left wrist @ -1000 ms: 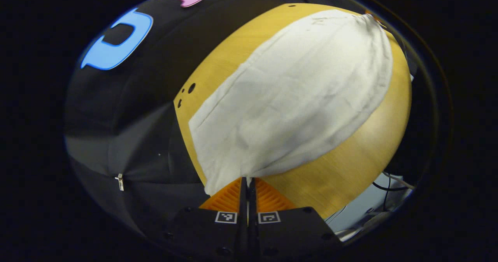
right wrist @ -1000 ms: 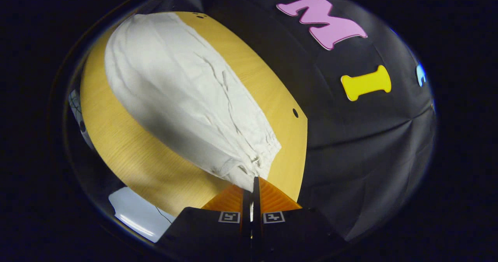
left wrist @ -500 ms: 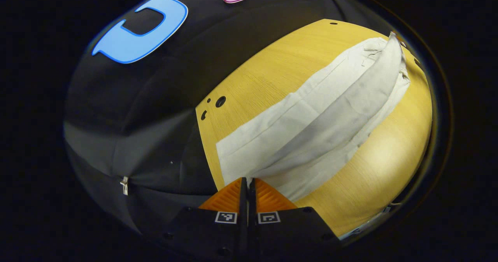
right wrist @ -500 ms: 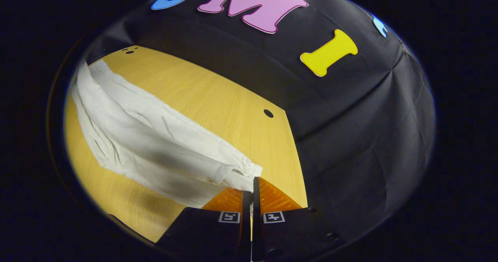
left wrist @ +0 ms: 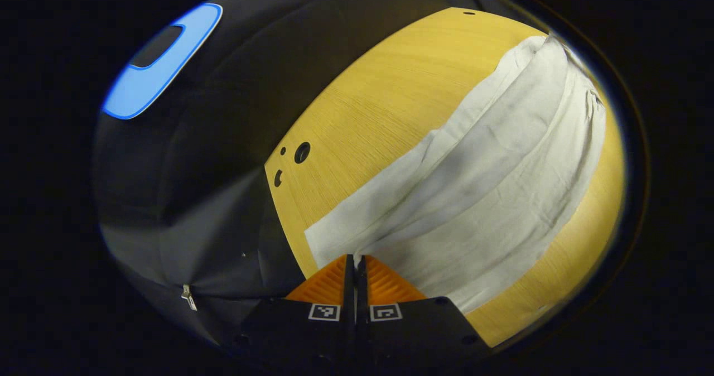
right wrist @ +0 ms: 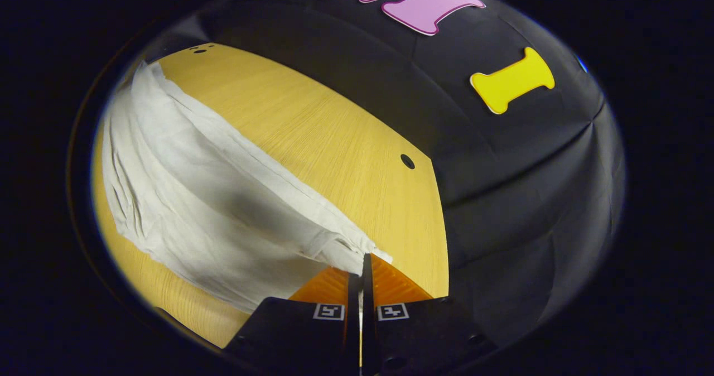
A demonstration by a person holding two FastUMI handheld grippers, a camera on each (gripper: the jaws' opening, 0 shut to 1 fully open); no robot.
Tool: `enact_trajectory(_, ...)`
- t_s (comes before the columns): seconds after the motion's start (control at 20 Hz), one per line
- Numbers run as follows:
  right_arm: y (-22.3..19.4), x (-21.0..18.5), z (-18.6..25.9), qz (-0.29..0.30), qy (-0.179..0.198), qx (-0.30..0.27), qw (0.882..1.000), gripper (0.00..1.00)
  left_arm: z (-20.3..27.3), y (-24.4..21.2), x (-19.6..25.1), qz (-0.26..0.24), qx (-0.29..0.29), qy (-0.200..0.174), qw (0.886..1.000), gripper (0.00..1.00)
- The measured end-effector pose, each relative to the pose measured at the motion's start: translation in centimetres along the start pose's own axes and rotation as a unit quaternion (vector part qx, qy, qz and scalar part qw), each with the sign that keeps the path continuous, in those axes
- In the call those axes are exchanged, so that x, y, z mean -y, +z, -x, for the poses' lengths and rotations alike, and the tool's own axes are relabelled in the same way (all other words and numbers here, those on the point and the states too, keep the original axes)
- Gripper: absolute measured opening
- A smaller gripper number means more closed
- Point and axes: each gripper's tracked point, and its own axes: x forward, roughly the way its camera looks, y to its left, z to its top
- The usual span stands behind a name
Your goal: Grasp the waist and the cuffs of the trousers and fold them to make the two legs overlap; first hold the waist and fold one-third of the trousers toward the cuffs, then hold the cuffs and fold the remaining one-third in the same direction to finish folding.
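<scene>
Pinching opposite ends of white trousers (left wrist: pixel 474 197): left gripper (left wrist: pixel 355 258) and right gripper (right wrist: pixel 365 256) both clamped on cloth, long axis stretching between them across table (right wrist: pixel 334 141).

You'll find no readable words, brands or numbers here. Signs: two small square black-and-white coded markers on the left gripper (left wrist: pixel 355 260) body, two alike on the right gripper (right wrist: pixel 362 259) body; their patterns probably differ, too small to decode.

bare table (right wrist: pixel 312 130) beyond trousers (right wrist: pixel 184 197); wall (right wrist: pixel 502 197) close.
</scene>
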Motion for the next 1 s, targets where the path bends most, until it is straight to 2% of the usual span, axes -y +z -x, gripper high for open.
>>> enact_trajectory(0.3,-0.6,-0.2,-0.3,0.013,0.011,-0.021,1.000,0.08,-3.5,0.7,1.3,-0.017,-0.040,-0.001,0.999,0.05)
enact_trajectory(0.45,-1.0,-0.4,-0.4,0.011,0.030,-0.036,0.999,0.10,-4.7,0.6,2.2,-0.032,-0.062,-0.003,0.998,0.05)
enact_trajectory(0.55,-1.1,-1.0,-0.2,0.013,0.042,-0.044,0.998,0.21,-5.6,0.3,2.6,-0.034,-0.074,-0.010,0.997,0.06)
enact_trajectory(0.65,-0.7,-1.2,0.0,0.018,0.042,-0.037,0.998,0.24,-6.3,0.0,2.8,-0.031,-0.078,-0.015,0.996,0.07)
enact_trajectory(0.75,-0.9,-1.1,-0.1,0.027,0.039,-0.033,0.998,0.30,-6.0,0.0,2.4,-0.034,-0.077,0.003,0.996,0.21)
enact_trajectory(0.8,-0.8,-1.2,0.0,0.024,0.044,-0.028,0.998,0.36,-6.1,0.1,2.0,-0.038,-0.075,0.012,0.996,0.36)
enact_trajectory(0.85,-0.9,-1.2,0.2,0.020,0.046,-0.026,0.998,0.36,-5.9,0.1,1.4,-0.042,-0.074,0.022,0.996,0.45)
enact_trajectory(0.9,-0.7,-1.2,0.6,0.017,0.050,-0.024,0.998,0.42,-5.7,0.2,0.9,-0.043,-0.070,0.027,0.996,0.61)
enact_trajectory(1.0,-0.6,-1.1,1.3,0.013,0.059,-0.020,0.998,0.54,-5.2,-0.1,0.5,-0.044,-0.059,0.022,0.997,0.83)
